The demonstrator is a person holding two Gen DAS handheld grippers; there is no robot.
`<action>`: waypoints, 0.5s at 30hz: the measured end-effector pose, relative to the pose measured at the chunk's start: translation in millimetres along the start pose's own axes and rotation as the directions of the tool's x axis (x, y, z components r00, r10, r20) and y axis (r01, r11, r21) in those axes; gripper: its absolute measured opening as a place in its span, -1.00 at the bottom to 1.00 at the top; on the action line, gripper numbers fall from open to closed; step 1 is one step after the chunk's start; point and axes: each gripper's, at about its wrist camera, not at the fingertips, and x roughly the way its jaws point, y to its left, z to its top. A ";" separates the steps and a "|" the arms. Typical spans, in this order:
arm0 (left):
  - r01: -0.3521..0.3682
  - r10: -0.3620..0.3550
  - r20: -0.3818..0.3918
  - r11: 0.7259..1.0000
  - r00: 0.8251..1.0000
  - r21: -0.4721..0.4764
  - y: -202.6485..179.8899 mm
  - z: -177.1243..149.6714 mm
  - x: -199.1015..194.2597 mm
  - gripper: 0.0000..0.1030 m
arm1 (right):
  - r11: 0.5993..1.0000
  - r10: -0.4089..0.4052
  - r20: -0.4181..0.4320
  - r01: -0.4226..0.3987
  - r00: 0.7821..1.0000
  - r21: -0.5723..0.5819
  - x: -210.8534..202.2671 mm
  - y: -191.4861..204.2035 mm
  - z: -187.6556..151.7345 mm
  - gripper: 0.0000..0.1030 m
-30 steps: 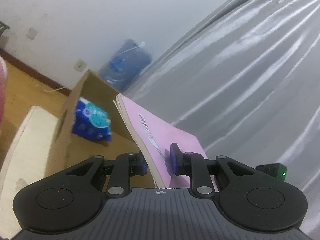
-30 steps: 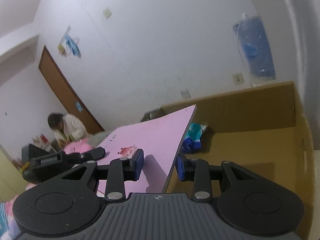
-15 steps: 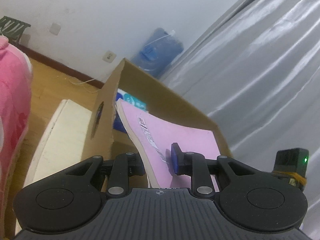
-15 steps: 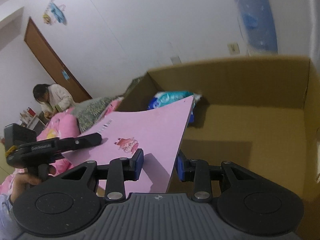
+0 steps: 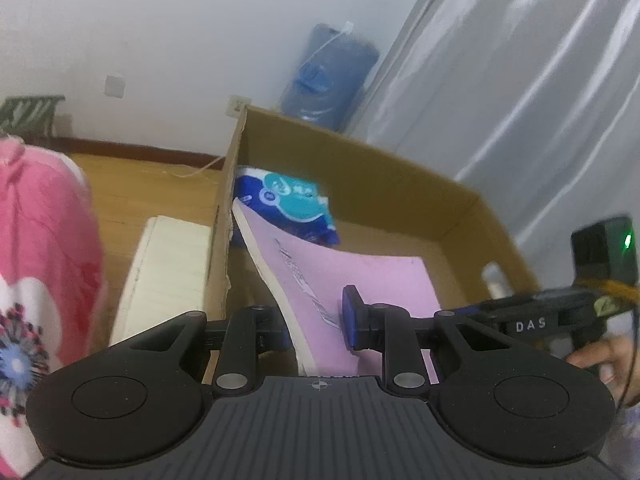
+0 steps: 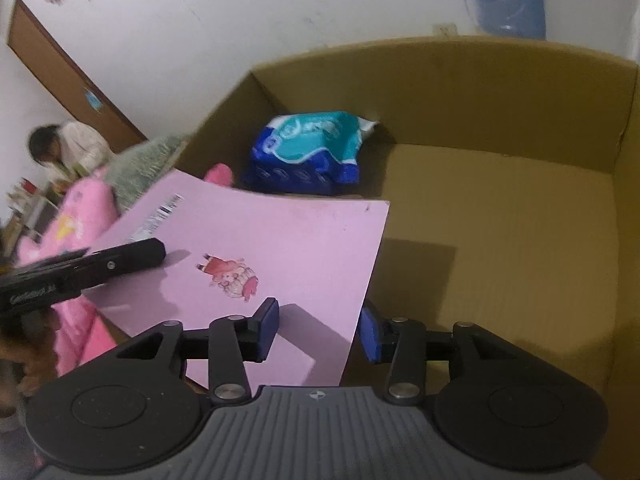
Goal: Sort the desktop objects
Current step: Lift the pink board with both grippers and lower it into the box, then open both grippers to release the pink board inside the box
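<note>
Left gripper (image 5: 314, 330) pinches the pink book (image 5: 352, 280); right gripper (image 6: 318, 330) is opening astride its edge, box (image 6: 500, 80) floor just beyond both fingertips.

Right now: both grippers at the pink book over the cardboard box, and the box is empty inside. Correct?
Not quite: the box is not empty. The right wrist view shows a blue and teal packet lying at the back of the cardboard box. The rest stands: the left gripper clamps the pink book, and the right gripper, jaws opening, has the book's edge between them.
</note>
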 end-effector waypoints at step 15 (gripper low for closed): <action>-0.246 0.257 -0.005 0.931 0.966 0.269 -41.3 -11.3 -6.9 -0.03 | 0.984 -0.133 -0.069 0.123 0.989 -0.132 11.8 11.3 23.1 0.18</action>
